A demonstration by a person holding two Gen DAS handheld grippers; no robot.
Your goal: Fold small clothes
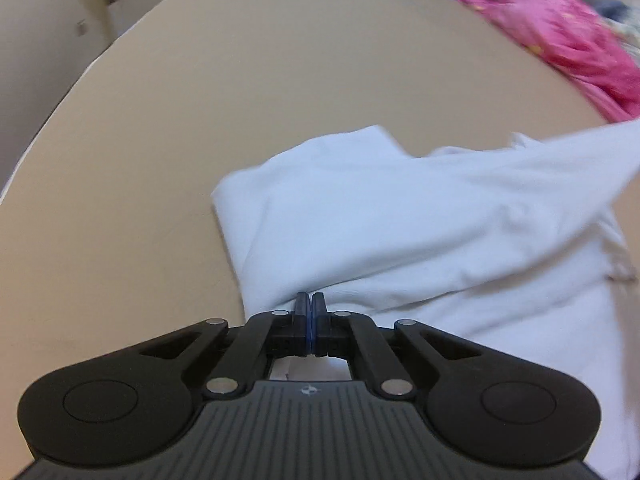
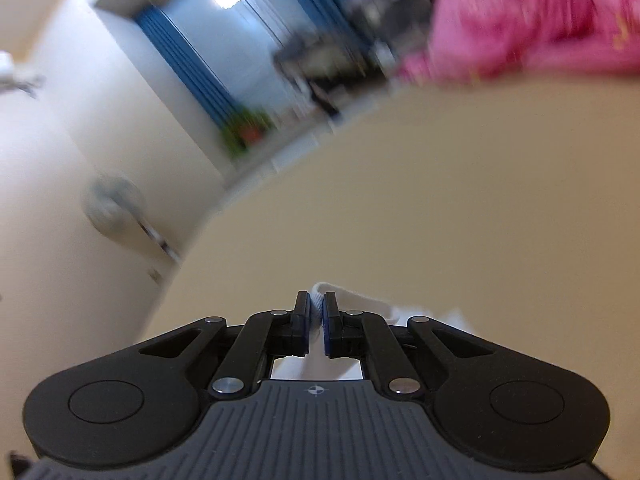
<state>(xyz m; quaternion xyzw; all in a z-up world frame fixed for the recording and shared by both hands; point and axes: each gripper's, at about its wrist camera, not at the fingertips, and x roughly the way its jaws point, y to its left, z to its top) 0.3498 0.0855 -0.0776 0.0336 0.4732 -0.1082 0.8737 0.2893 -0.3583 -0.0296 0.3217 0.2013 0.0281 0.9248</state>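
Observation:
A white garment [image 1: 400, 208] lies partly folded on the beige table [image 1: 240, 80]. One flap of it stretches up toward the right edge of the left wrist view. My left gripper [image 1: 311, 300] has its pads pressed together at the garment's near edge, where a crease starts, and appears shut on the cloth. In the right wrist view my right gripper [image 2: 317, 300] is shut on a bunched bit of the white garment [image 2: 360, 302], which shows between the blue pads and trails off to the right, held above the table [image 2: 440, 200].
A pink garment [image 1: 568, 28] lies crumpled at the table's far right; it appears blurred as the pink garment [image 2: 520, 20] in the right wrist view. The table's rounded edge runs along the left. Beyond it are pale walls, blue curtains [image 2: 192, 64] and a window.

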